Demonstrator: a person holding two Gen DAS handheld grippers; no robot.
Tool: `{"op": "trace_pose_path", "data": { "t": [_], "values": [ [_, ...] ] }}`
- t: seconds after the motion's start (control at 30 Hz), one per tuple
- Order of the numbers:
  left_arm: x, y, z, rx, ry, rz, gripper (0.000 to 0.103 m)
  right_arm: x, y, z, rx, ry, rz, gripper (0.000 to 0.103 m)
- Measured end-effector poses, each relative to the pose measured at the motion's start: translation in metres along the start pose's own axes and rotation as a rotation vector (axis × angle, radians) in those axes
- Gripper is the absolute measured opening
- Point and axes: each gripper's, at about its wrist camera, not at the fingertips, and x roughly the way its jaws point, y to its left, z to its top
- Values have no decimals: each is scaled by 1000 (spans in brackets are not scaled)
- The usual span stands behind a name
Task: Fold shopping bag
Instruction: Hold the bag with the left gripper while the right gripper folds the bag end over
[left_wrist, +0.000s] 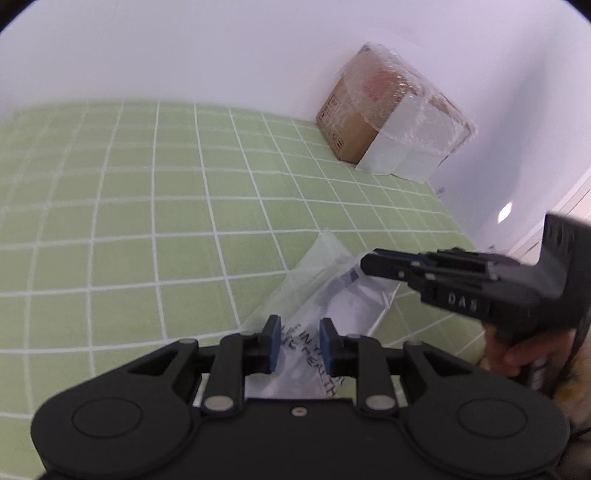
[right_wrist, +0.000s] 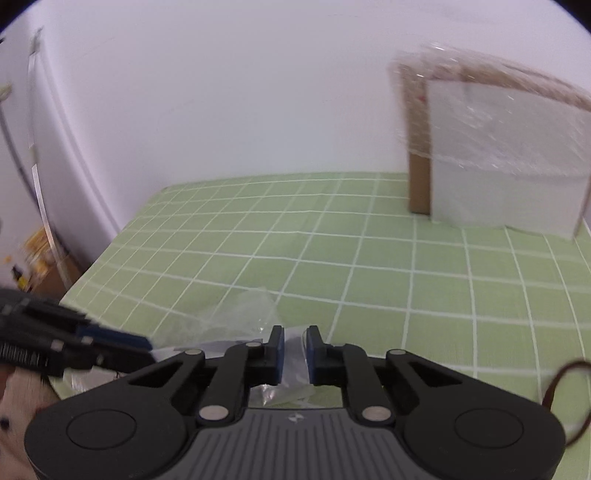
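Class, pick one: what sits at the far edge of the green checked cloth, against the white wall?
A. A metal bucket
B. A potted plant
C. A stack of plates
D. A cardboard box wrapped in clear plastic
D: a brown cardboard box under clear wrap stands on the green checked cloth at the wall.

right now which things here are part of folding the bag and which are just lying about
Part of the job:
- shopping bag, clear plastic with print, lying on the green checked cloth
- left gripper, bag between its blue pads
- right gripper, over the bag

Lying about:
- wrapped cardboard box by the wall
- yellow clutter beyond the cloth's edge
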Motion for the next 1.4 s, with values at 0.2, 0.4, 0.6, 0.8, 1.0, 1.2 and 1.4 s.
{"op": "trace_pose_path", "data": {
  "t": [0.2, 0.4, 0.6, 0.8, 1.0, 1.2, 1.4],
  "values": [
    [3, 19, 7, -112, 31, -94, 24, 6, -3, 7, -118, 25, 80, 14],
    [8, 29, 10, -205, 54, -147, 19, 18, 3, 16, -209, 65, 124, 14],
    [5, 21, 8, -184, 49, -104, 17, 23, 9, 17, -222, 76, 120, 14],
    [4, 16, 7, -178, 53, -69, 16, 15, 12, 16, -241, 1, 62, 16],
    [5, 18, 6, -189, 52, -68, 16, -11, 30, -2, -500, -97, 106, 16],
    [5, 22, 8, -209, 63, -80, 15, -25, 46, -29, -889, -73, 123, 26],
    [6, 23, 9, -212, 70, -85, 15, -20, 59, -47, -1109, -54, 98, 26]
  ]
}}
